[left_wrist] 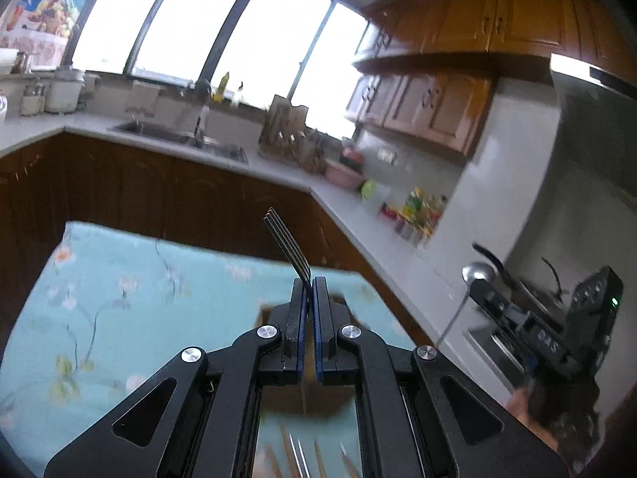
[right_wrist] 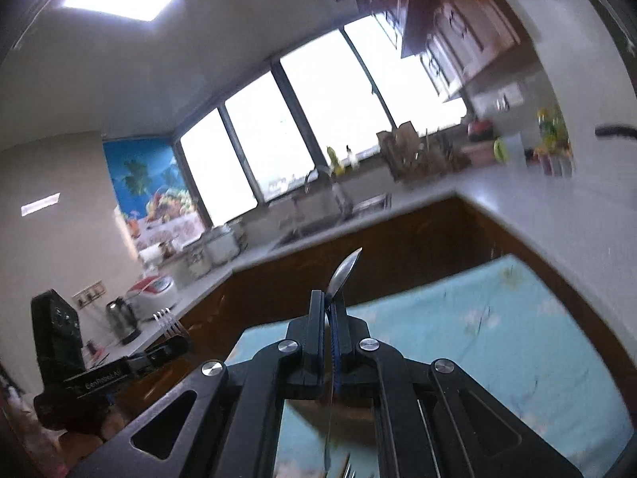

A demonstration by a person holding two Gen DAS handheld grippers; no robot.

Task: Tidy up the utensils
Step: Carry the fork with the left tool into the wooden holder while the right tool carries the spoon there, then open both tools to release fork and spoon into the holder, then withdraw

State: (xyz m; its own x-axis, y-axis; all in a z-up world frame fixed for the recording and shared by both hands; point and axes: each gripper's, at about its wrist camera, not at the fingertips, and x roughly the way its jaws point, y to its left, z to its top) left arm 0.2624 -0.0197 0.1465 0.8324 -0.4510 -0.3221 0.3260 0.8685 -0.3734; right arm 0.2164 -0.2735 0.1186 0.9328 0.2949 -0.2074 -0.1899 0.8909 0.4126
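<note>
Two utensils are in the air, one in each of my claws, both lifted above the turquoise floral tablecloth (left_wrist: 119,302). My left gripper (left_wrist: 307,290) is clamped on the neck of a slim silver metal fork (left_wrist: 287,245), seen at centre frame in the left wrist view; its tines rise toward the upper left and its handle runs down between the fingers toward the lower edge. The long axis is therefore near upright, tilted slightly left. The same fork (right_wrist: 169,320) appears at lower left of the right wrist view, tines up.

My right gripper (right_wrist: 329,302) is closed on a polished silver metal spoon (right_wrist: 345,271), at centre frame of the right wrist view. The bowl, seen nearly edge-on, points up and a little right; the stem runs down through the fingers, so its long axis is likewise near upright. In the left wrist view that spoon (left_wrist: 477,273) sits at right of frame, bowl uppermost, thin handle hanging toward the lower left.

As to progress, I judge the task partly under way: two pieces are picked up but not yet placed. More cutlery (left_wrist: 302,454), blurred metal tips and pale sticks, lies on the cloth at the bottom edge below my left claw. A brown shape lies beneath both claws; whether it is the destination I cannot tell.
</note>
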